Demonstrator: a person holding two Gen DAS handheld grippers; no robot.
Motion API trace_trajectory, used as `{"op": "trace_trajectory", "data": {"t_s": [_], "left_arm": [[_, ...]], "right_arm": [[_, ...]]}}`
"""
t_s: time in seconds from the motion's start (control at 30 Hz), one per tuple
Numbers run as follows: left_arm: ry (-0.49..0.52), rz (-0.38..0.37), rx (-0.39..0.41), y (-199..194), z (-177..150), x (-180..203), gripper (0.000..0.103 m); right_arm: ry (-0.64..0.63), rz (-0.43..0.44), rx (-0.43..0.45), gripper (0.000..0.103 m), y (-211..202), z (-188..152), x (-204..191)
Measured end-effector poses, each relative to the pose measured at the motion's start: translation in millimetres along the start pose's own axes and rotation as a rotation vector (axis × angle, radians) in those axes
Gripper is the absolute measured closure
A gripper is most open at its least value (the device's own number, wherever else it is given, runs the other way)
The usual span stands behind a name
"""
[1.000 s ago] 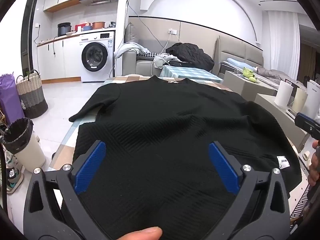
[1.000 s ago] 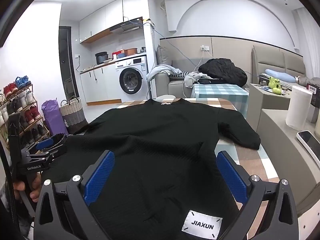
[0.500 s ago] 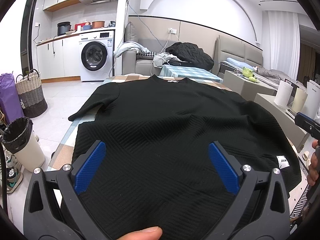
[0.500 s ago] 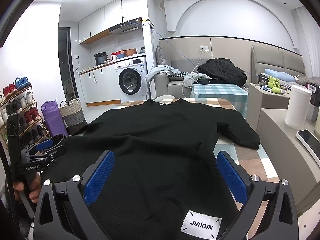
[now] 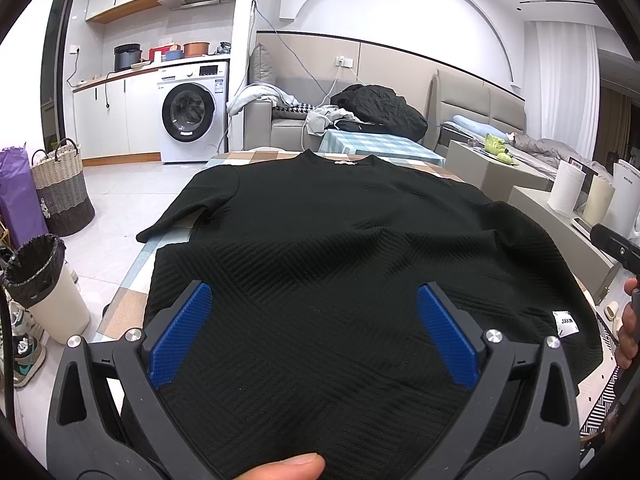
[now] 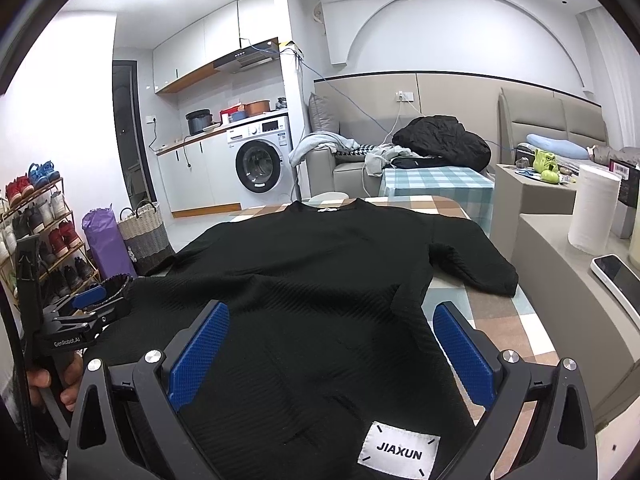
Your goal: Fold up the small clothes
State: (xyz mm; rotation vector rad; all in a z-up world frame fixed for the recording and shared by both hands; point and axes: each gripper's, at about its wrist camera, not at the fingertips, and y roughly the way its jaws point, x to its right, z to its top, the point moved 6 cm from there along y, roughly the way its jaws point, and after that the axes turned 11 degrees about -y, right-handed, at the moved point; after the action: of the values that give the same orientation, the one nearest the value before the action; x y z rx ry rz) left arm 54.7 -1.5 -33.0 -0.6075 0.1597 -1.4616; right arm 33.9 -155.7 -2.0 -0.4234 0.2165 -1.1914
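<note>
A black ribbed short-sleeved top (image 5: 328, 248) lies flat on the checked table (image 6: 452, 204), collar at the far end; it also shows in the right wrist view (image 6: 320, 280). A white JIAXUN label (image 6: 398, 453) sits at its near hem. My left gripper (image 5: 316, 336) is open and empty above the near left part of the hem. My right gripper (image 6: 332, 354) is open and empty above the near right hem. The left gripper also shows from the side in the right wrist view (image 6: 86, 308).
A white bin with a black liner (image 5: 44, 284) and a woven basket (image 5: 60, 192) stand on the floor to the left. A low grey counter (image 6: 560, 272) with paper rolls (image 6: 592, 208) and a phone (image 6: 618, 280) runs along the right. A washing machine (image 5: 192, 114) and sofa are behind.
</note>
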Motion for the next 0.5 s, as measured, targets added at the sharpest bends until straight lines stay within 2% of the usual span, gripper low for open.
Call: {"op": "trace_trajectory", "data": {"t_s": [0.5], "left_arm": [[0.002,0.0,0.002,-0.1,-1.0,1.0,0.001]], "right_arm": [[0.002,-0.004,-0.001,0.0,1.9,6.3,2.8]]}}
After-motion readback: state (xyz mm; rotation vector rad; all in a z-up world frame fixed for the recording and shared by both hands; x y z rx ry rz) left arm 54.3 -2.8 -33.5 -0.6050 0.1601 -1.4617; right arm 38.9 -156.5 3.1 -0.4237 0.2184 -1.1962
